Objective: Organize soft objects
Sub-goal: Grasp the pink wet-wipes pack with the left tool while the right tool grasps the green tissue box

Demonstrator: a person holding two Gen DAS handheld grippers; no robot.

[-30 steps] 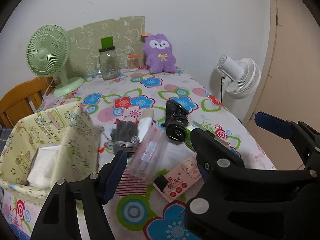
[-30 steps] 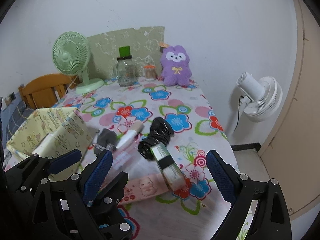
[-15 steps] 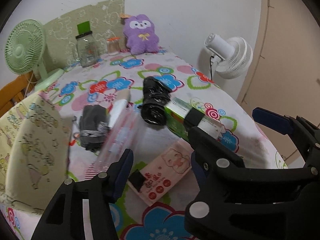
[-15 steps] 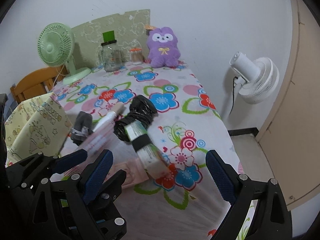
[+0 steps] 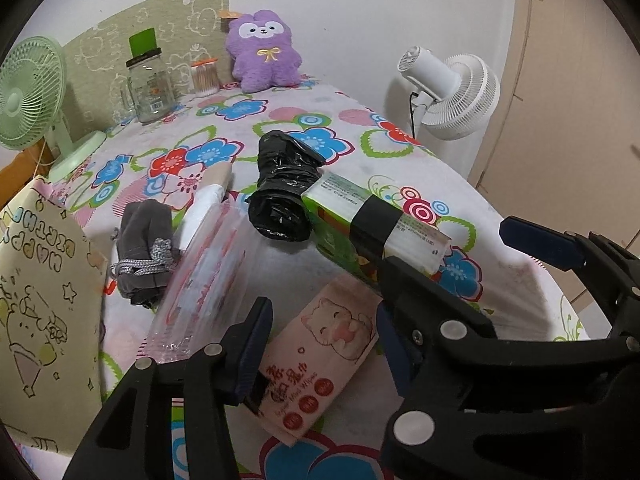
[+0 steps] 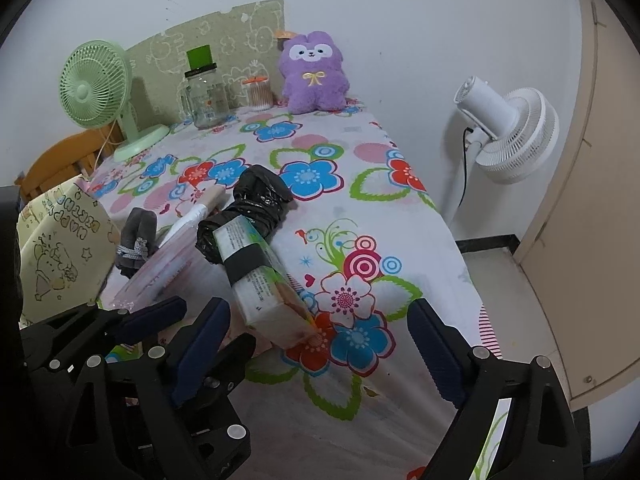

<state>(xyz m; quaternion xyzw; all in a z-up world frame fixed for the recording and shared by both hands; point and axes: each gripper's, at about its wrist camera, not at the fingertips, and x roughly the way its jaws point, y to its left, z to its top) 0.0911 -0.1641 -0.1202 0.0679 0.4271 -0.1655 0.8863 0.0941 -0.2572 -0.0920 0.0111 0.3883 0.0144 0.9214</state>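
Note:
A pink wipes pack (image 5: 332, 340) with a cat print lies flat between the fingers of my left gripper (image 5: 324, 320). Its jaws are closing, and the pads stand just off the pack's sides. My right gripper (image 6: 320, 336) is open wide around the near end of a green tissue pack (image 6: 260, 280) bound with a black band. A black bag roll (image 5: 286, 192) rests against that pack's far end. A grey drawstring pouch (image 5: 144, 248) and a clear pink-printed packet (image 5: 200, 276) lie to the left. A purple plush (image 6: 314, 74) sits at the table's far edge.
A yellow printed fabric bin (image 5: 36, 300) stands at the left. At the back are a green desk fan (image 6: 96, 88), a glass jar (image 6: 206, 96) and a small orange-lidded jar (image 6: 258, 94). A white floor fan (image 6: 508, 136) stands past the table's right edge.
Both grippers have come down and closer to the table. The left jaws have narrowed and now flank the wipes pack. The bin has slid toward the left edge of both views.

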